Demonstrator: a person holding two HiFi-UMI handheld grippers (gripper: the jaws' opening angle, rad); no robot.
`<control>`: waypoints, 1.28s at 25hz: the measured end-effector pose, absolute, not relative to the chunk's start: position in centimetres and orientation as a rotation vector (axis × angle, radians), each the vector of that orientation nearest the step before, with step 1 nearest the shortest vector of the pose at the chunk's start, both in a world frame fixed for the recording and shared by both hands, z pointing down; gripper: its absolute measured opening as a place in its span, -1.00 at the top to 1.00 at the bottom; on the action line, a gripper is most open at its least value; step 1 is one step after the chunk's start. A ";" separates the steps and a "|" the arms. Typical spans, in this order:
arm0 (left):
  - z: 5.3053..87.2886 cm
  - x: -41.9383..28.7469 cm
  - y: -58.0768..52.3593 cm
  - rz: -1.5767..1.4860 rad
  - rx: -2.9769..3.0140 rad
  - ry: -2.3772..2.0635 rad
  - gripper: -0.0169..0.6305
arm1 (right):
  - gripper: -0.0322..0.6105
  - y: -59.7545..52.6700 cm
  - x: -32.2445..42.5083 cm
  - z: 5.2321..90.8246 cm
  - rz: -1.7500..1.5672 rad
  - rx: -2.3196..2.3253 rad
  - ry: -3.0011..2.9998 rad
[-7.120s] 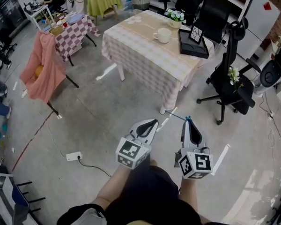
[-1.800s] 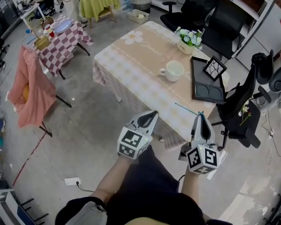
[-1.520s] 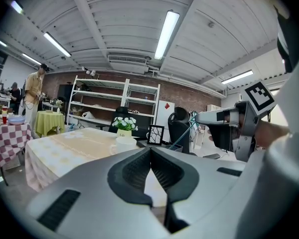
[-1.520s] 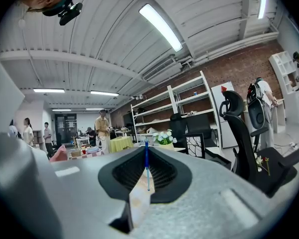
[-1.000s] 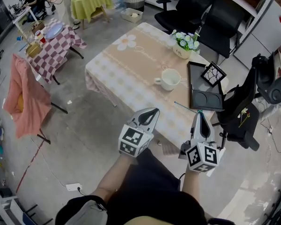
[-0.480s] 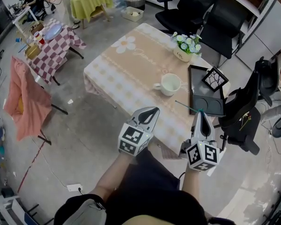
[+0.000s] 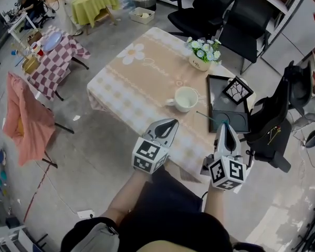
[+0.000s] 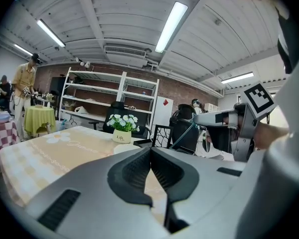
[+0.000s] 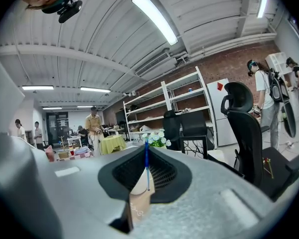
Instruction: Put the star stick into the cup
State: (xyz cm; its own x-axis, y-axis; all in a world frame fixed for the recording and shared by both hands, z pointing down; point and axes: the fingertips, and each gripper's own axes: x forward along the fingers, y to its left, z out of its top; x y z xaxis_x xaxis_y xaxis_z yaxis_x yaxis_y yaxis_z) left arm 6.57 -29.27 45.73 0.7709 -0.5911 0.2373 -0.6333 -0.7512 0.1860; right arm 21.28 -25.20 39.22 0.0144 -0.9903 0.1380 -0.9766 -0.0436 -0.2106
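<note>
Clamping the star stick, its star indiscernible, right tongs hover near cup; left tongs closed, empty.

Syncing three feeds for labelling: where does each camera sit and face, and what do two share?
Head view: on the person's head, steeply down at table and cup; shows forearms, left gripper, right gripper.
Left gripper view: on that gripper, along its shut fingers toward the flower pot.
Right gripper view: on that gripper, along fingers shut on the star stick, toward shelves.
Shared: flower pot, in head and left gripper views.
</note>
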 end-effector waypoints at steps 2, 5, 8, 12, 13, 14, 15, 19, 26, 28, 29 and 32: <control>45.8 6.6 -29.8 0.243 2.707 -0.954 0.91 | 0.84 -25.6 21.3 39.4 -0.387 -2.200 2.134; 45.8 6.8 -30.6 0.247 2.708 -0.950 0.91 | 0.84 -26.3 21.5 39.5 -0.389 -2.204 2.130; 45.6 6.8 -31.3 0.250 2.712 -0.953 0.91 | 0.84 -27.0 21.7 39.3 -0.384 -2.206 2.126; 45.5 6.9 -32.2 0.255 2.717 -0.956 0.91 | 0.84 -27.8 22.1 39.2 -0.370 -2.211 2.113; 45.5 7.0 -32.4 0.255 2.719 -0.956 0.91 | 0.84 -28.0 22.1 39.2 -0.366 -2.213 2.112; 45.4 7.0 -32.6 0.255 2.720 -0.956 0.91 | 0.84 -28.1 22.2 39.1 -0.363 -2.214 2.111; 45.3 7.1 -32.8 0.254 2.722 -0.956 0.91 | 0.84 -28.2 22.3 39.0 -0.360 -2.215 2.111; 44.9 7.6 -33.5 0.262 2.734 -0.951 0.91 | 0.84 -28.7 22.6 37.9 -0.330 -2.212 2.106; 44.4 8.4 -33.8 0.258 2.748 -0.955 0.91 | 0.84 -28.9 23.0 35.6 -0.259 -2.182 2.108; 44.3 8.3 -33.8 0.258 2.746 -0.962 0.91 | 0.84 -28.9 22.8 35.0 -0.239 -2.168 2.116; 44.3 8.2 -33.8 0.257 2.745 -0.967 0.91 | 0.84 -29.0 22.6 34.7 -0.233 -2.160 2.121; 43.9 7.8 -34.0 0.247 2.741 -0.980 0.91 | 0.84 -29.3 22.0 34.4 -0.225 -2.138 2.139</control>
